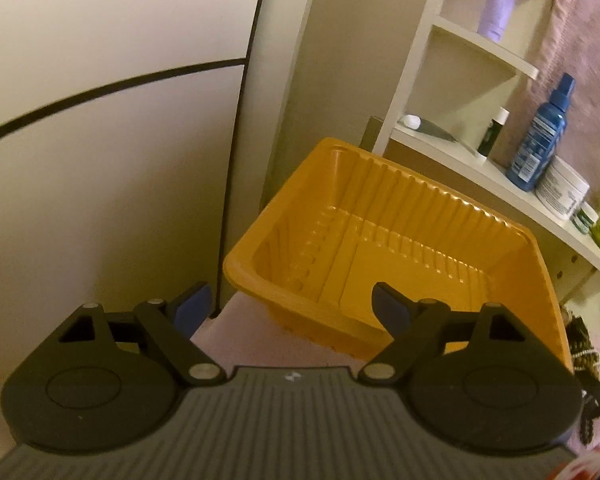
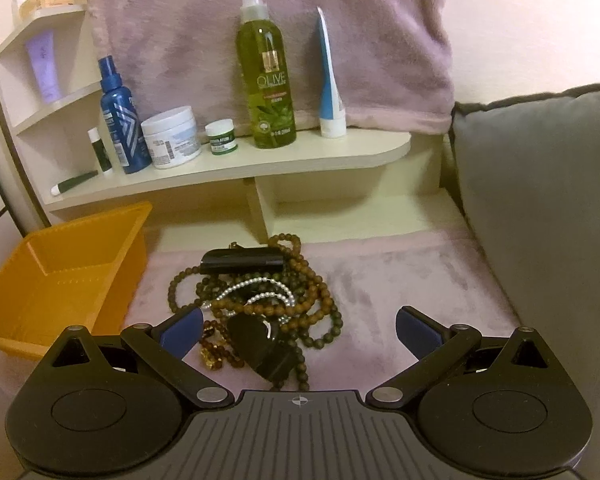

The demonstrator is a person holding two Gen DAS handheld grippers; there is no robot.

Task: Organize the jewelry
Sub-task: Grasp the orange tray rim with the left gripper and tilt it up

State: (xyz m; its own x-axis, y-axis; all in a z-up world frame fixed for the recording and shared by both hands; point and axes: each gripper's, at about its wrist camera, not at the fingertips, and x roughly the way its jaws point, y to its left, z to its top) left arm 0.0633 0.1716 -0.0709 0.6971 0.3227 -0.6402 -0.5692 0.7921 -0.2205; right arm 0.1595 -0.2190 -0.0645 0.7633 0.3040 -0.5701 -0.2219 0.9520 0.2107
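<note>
The jewelry pile (image 2: 256, 304), a tangle of brown bead strands, a pearl string and dark pieces, lies on the pink plush cover (image 2: 400, 292), at about 12 o'clock from the right claw (image 2: 298, 330); its near end is hidden behind the claw body, and which strand is which cannot be made out. The yellow tray (image 2: 60, 276) stands at 9 o'clock of the pile, its left part cut off in the right wrist view. The right claw tilts down over the pile, jaws spread, gripping nothing. The left claw (image 1: 292, 306) points down at the tray's near rim (image 1: 260, 280), jaws spread, nothing between them. Behind, a shelf (image 2: 260, 160) carries bottles and jars.
</note>
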